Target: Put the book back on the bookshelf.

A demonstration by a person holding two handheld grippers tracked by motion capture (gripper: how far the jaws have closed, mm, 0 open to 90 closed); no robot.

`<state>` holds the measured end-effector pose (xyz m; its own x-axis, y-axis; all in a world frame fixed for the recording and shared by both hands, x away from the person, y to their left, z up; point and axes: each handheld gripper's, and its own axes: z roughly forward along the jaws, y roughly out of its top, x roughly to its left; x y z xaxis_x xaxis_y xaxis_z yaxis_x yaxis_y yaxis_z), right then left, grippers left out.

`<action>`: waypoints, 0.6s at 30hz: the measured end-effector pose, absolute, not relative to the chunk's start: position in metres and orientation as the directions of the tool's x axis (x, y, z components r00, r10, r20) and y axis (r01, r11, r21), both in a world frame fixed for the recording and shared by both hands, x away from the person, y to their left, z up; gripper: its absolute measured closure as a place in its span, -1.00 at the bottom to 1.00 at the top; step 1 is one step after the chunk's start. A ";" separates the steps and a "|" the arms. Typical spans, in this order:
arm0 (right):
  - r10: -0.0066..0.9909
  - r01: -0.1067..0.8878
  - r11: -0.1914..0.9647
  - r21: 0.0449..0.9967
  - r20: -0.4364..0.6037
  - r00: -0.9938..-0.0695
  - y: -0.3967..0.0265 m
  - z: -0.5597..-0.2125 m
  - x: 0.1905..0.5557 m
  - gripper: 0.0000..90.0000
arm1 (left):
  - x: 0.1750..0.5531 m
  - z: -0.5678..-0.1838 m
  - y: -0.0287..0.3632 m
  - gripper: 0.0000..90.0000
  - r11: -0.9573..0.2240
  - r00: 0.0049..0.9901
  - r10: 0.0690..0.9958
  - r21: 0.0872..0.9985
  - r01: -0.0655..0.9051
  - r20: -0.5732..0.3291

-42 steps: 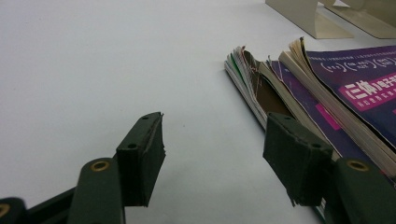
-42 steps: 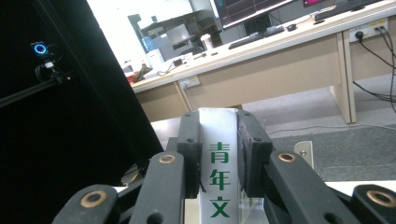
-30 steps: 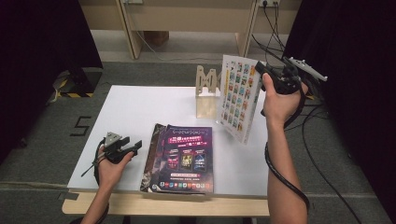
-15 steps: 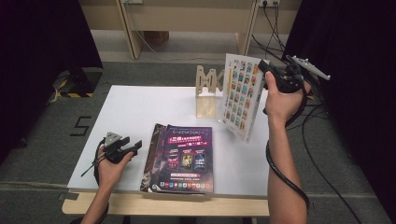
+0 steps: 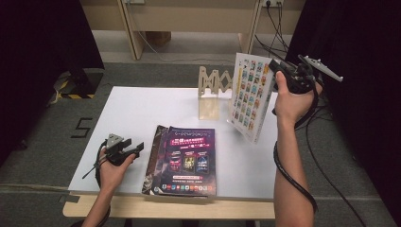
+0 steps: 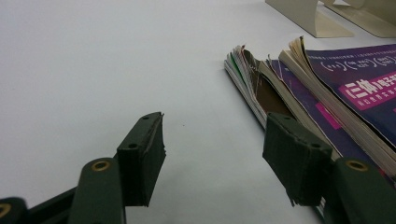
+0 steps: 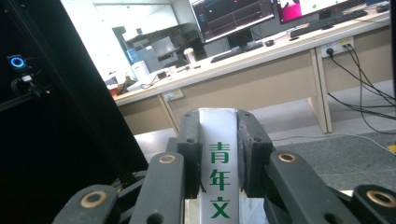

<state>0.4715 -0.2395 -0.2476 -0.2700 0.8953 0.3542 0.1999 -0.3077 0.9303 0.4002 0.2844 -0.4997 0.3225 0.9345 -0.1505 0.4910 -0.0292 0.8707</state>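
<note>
High view: white table (image 5: 142,113) (grey floor (image 5: 47,142))

Held magazine (image 5: 251,97): white cover with a grid of small multicoloured squares, upper right; white spine with green characters (image 7: 219,186).
Flat magazines (image 5: 187,160): dark purple covers, pink and white lettering, lower centre.
Table (image 5: 142,109): plain white.
Bookstand (image 5: 213,90): pale beige, upper centre.
Gripper pads (image 6: 144,154): black.

Even overhead light, bright table (image 5: 142,109), dark curtained sides, soft focus, faint shadows
</note>
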 end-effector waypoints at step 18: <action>0.909 0.189 -0.299 0.936 0.339 -0.243 -0.237 -0.248 0.483 0.66 | 0.401 -0.500 0.285 -0.16 -0.024 0.322 0.934 0.870 0.493 -0.157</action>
<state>0.4829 -0.2371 -0.2485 -0.2432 0.9088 0.3391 0.1887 -0.2986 0.9356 0.4006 0.2847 -0.4998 0.3224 0.9336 -0.1565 0.4929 -0.0244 0.8697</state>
